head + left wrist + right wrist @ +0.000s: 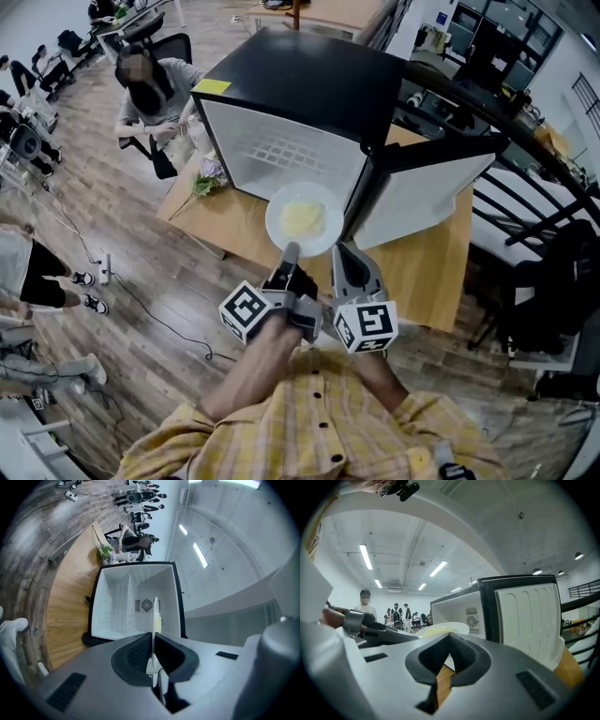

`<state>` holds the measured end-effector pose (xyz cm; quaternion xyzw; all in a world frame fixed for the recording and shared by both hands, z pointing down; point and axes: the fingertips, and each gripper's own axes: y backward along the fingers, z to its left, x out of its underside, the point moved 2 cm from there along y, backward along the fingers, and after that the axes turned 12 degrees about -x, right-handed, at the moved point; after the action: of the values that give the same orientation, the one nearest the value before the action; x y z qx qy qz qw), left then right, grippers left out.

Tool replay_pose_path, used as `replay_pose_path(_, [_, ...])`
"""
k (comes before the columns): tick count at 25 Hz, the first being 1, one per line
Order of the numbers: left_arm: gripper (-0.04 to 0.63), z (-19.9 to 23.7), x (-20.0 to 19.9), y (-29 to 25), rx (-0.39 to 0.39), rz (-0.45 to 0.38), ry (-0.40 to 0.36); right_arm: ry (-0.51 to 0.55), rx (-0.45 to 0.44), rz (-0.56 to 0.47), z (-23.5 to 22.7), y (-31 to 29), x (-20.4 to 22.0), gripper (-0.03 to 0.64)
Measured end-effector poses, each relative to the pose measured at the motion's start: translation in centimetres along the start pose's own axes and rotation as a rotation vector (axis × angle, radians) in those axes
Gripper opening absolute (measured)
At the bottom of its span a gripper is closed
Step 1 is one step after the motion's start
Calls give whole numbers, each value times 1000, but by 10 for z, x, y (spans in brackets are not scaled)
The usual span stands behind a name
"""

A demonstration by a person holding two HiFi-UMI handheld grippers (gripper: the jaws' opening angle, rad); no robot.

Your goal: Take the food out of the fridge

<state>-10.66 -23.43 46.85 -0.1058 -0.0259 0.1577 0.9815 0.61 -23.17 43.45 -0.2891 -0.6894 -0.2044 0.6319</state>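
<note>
Your left hand-held gripper (289,255) is pinching the near rim of the plate (277,223). The plate carries the yellow food (302,218) and is held in the air just in front of the open fridge (300,84), over the worktop (422,272). The head view alone shows this layout from above: the door (422,192) is swung out to your right, and flowers (208,173) lie at the worktop's far left. A seated person (155,89) is beyond them. The left gripper view shows the grip itself. Both jaws are pressed onto the plate (155,616), which is seen edge-on as a thin white line, with a sliver of food (160,622) on its right face. Past it, that view looks straight into the white fridge cavity (117,606), with a round fan grille (147,605) on the back wall, which the head view does not show clearly. Your right hand-held gripper (345,258) sits just beside the left one, below the plate's right edge. The right gripper view shows its jaws (450,637) pressed together at the tips with nothing between them, only a strip of worktop showing behind. That view also catches the plate (457,628) from the side, the food (436,630) heaped on it, and the door's ribbed inner liner (529,616).
</note>
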Motion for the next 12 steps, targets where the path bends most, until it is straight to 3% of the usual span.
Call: replay_pose_path(12, [21,8,-3,16,-5,-7,-5,2,-27,-16,18,1,2,6])
